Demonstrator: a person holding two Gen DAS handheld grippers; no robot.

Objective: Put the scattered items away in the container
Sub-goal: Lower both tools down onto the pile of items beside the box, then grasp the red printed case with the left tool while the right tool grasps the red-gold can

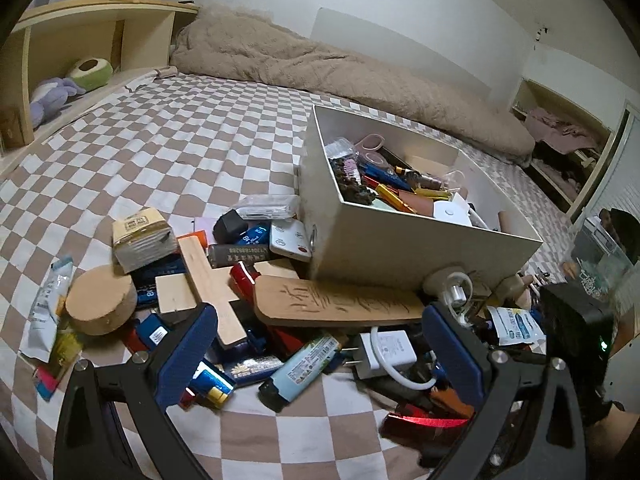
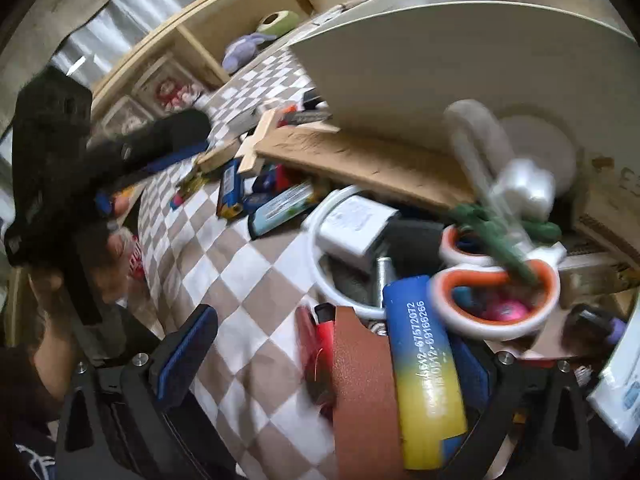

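A white box [image 1: 400, 236] stands on the checkered bed and holds several small items. A pile of clutter lies against its front: a carved wooden paddle [image 1: 340, 304], a white charger [image 1: 384, 352], a light-blue lighter [image 1: 300, 368] and a cork disc [image 1: 100, 300]. My left gripper [image 1: 320, 356] hovers open over this pile, holding nothing. My right gripper [image 2: 328, 360] is open low over the pile by the box wall [image 2: 440, 60]. A blue-and-yellow lighter [image 2: 424, 380], a brown strip [image 2: 360, 392] and a red lighter [image 2: 320, 344] lie between its pads. Orange-handled scissors [image 2: 496, 300] lie just ahead.
A beige blanket [image 1: 320, 64] is bunched along the wall behind the box. A wooden shelf [image 1: 80, 52] with plush toys borders the bed's far left. A hand [image 2: 108, 256] holds the black body of the other tool at the left of the right wrist view.
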